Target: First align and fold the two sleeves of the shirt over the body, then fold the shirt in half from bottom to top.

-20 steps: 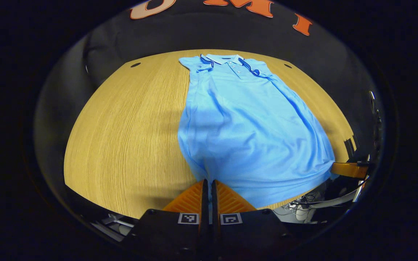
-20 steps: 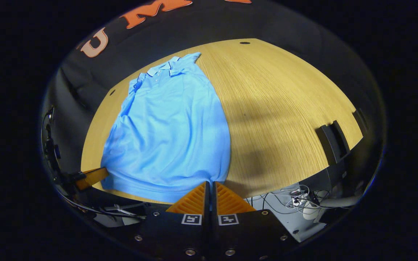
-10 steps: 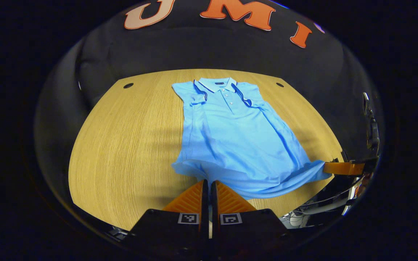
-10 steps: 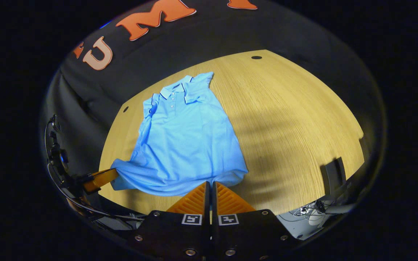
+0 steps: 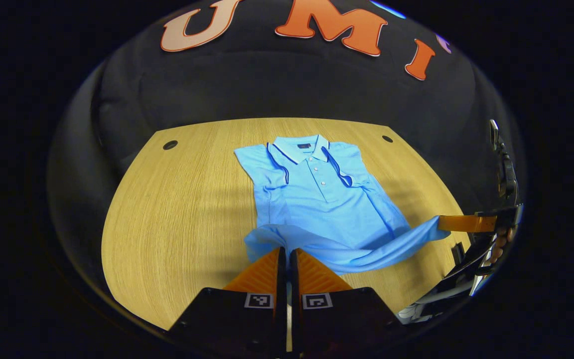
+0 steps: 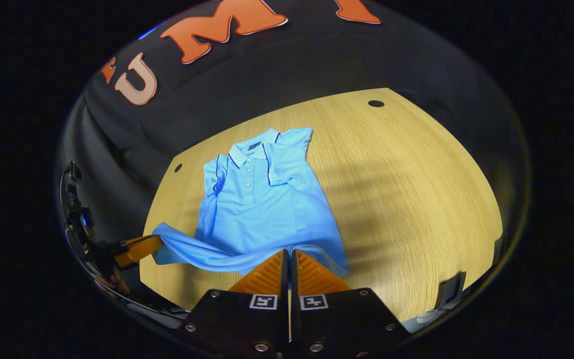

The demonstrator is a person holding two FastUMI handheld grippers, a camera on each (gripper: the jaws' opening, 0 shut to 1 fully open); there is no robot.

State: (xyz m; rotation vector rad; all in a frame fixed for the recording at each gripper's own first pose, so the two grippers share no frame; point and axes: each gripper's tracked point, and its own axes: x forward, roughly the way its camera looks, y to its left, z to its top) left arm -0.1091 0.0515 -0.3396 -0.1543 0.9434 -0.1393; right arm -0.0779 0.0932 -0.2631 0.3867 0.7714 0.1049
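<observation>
Here, both grippers (image 5: 287, 254) (image 6: 289, 255) clamp the shirt (image 5: 317, 199) hem at 6 o'clock; uneven travel may skew the fold

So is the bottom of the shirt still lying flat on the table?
No, both tongs hold the hem of the shirt lifted off the table.

The left tongs (image 5: 287, 254) covered the bit of hem they pinched on the blue shirt (image 5: 317, 199), so the cloth between them could not be seen. The right tongs (image 6: 289, 257) hid their bit of hem too. The near part of the surface (image 5: 167, 224) lay hidden under the lifted hem. At 4 o'clock in the left gripper view, a hand (image 5: 499, 247) was cut off and too small to make out.
</observation>
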